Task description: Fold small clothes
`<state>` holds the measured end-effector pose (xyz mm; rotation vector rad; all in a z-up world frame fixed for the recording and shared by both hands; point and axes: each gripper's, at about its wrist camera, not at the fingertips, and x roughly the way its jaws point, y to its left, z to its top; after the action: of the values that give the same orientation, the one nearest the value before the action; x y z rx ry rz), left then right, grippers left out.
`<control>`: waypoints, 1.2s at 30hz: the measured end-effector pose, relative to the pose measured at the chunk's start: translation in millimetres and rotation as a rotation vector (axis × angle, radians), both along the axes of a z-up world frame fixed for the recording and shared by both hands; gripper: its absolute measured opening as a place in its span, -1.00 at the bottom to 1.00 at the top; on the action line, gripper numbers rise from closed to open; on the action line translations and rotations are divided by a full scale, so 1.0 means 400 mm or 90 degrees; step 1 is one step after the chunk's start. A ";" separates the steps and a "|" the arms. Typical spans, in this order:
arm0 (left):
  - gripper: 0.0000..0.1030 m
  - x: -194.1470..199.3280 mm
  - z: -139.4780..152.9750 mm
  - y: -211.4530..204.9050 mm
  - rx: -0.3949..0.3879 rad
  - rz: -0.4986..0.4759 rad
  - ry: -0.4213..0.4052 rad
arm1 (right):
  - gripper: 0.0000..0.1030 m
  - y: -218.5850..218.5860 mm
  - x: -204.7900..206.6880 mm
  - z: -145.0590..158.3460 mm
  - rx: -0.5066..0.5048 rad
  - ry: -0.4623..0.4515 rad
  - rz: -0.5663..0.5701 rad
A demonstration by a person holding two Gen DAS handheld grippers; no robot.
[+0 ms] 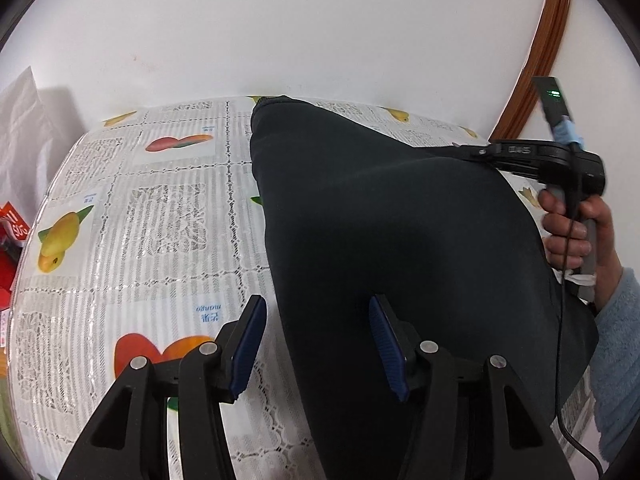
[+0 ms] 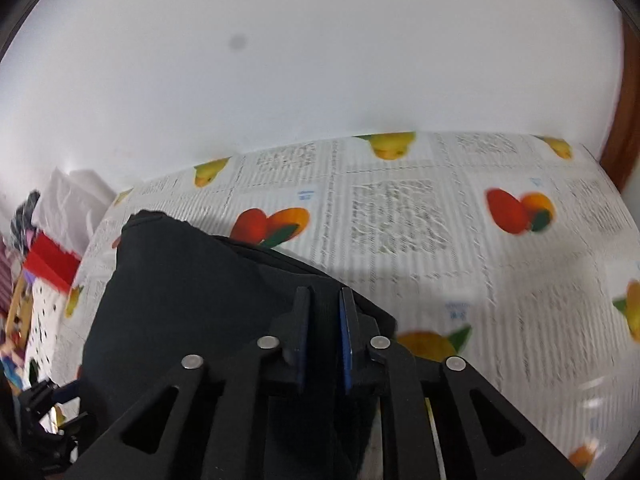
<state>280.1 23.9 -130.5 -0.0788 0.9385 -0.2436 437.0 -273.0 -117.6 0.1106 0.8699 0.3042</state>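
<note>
A dark navy garment lies spread on a counter covered with a white lace-patterned cloth printed with mangoes. In the left wrist view its long axis runs from the near edge up toward the white wall, narrowing to a cuffed end at the far side.

The left gripper stands open, its blue pads straddling the garment's near left edge without pressing it: one pad is over the bare cloth, the other over the dark fabric.

The right gripper has its jaws drawn close together on a fold of the garment's edge, the fabric pinched between the blue pads.

Only the left wrist view shows the person's right hand around the handle, a pale blue fleecy sleeve and a curved wooden frame. Only the right wrist view, which is blurred, shows a red box and clutter beyond the counter's left side.
</note>
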 end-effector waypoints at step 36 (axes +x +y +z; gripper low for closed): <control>0.01 -0.301 0.036 0.033 0.014 -0.025 0.003 | -0.51 -0.157 -0.619 -0.014 -0.110 -0.050 -0.028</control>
<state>159.8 37.0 -116.1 -0.0403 0.9480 -0.2696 189.4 -335.9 -123.0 -0.0415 0.8115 0.1900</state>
